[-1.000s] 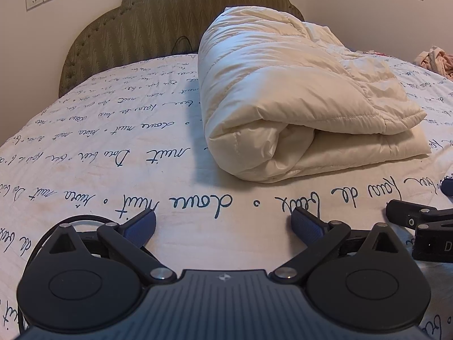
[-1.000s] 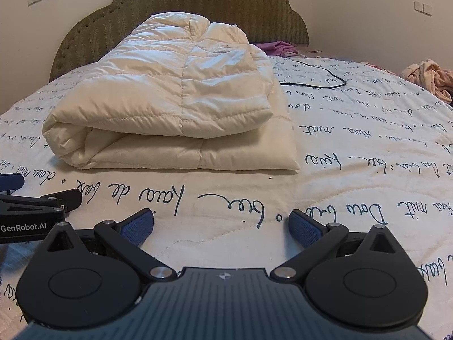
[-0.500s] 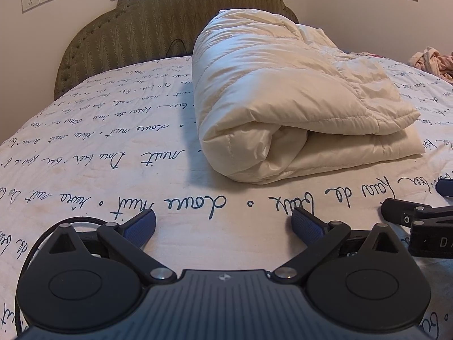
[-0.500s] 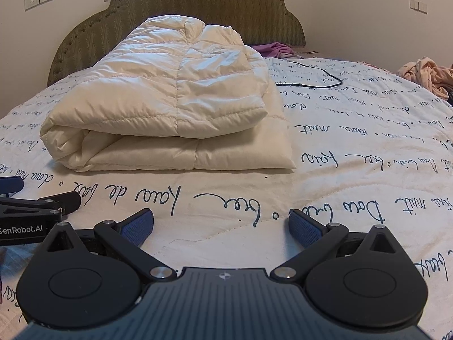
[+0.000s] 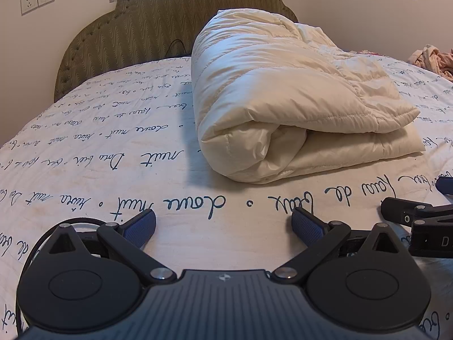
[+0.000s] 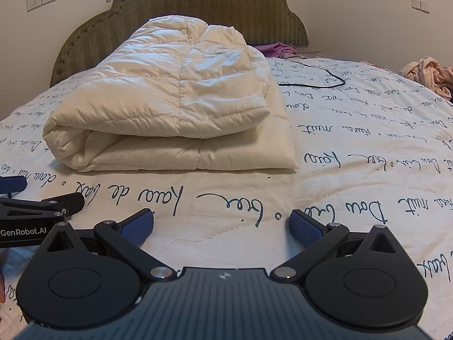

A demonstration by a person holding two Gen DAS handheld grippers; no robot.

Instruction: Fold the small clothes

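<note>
The left claw point(image 5: 223, 222) hangs low over the bed point(image 5: 93, 153) with its blue pads wide apart and nothing between them. The right claw point(image 6: 222, 223) is spread just as wide, also holding nothing. A cream padded jacket point(image 6: 172, 107) lies folded on the bed ahead of both claws, apart from them: ahead and to the right of the left claw, ahead and slightly left of the right one. A black cable point(image 6: 320, 80) trails beyond the jacket's right side
</note>
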